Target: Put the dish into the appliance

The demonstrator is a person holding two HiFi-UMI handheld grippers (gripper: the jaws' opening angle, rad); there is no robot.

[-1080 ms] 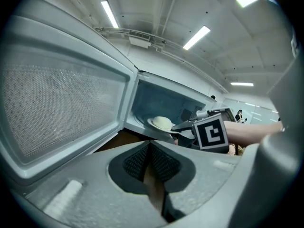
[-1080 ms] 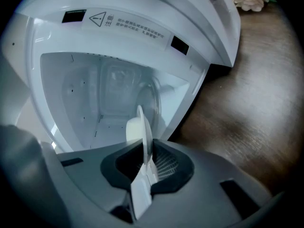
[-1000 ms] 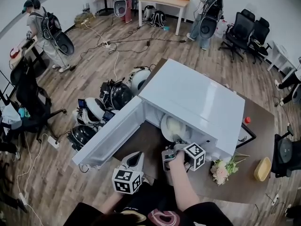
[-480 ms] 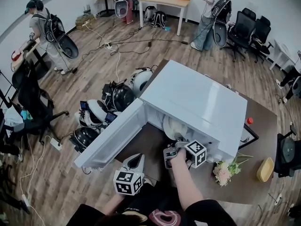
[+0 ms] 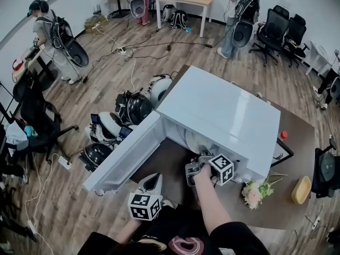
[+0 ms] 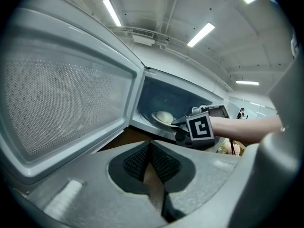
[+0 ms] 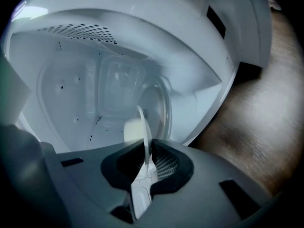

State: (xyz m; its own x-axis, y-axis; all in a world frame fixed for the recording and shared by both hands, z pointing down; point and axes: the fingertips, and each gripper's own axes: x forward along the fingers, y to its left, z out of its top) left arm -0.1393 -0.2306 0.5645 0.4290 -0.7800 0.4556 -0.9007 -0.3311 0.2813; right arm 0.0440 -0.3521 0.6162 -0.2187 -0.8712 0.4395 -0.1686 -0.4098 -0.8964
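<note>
At six o'clock in the head view the left gripper (image 5: pixel 153 178) hung over the near edge of the brown table (image 5: pixel 289 142), its ribbed black pads pressed together on nothing. Just past it, toward one o'clock, the right gripper (image 5: pixel 201 154) reached into the mouth of the microwave (image 5: pixel 223 110), its jaws pinching the rim of the dish (image 7: pixel 145 127). The dish sat inside the cavity. Whether it rested on the glass turntable (image 7: pixel 161 109) could not be told.

The open door (image 5: pixel 125 150) swung out toward eight o'clock and walled off the left side of the opening. Cut flowers (image 5: pixel 255 190) lay at four o'clock beside the microwave, with a yellow bowl (image 5: pixel 300 189) further right and a small red object (image 5: pixel 283 135) at three o'clock. Beyond the door, at ten o'clock, round helmets (image 5: pixel 133 108) crowded the plank floor. Office chairs (image 5: pixel 281 31) stood far off at one o'clock.

The dish was thin, round and white, carrying a pale rounded lump. The door's inner window was finely perforated. The cavity walls were glossy white, dotted with vent holes.
</note>
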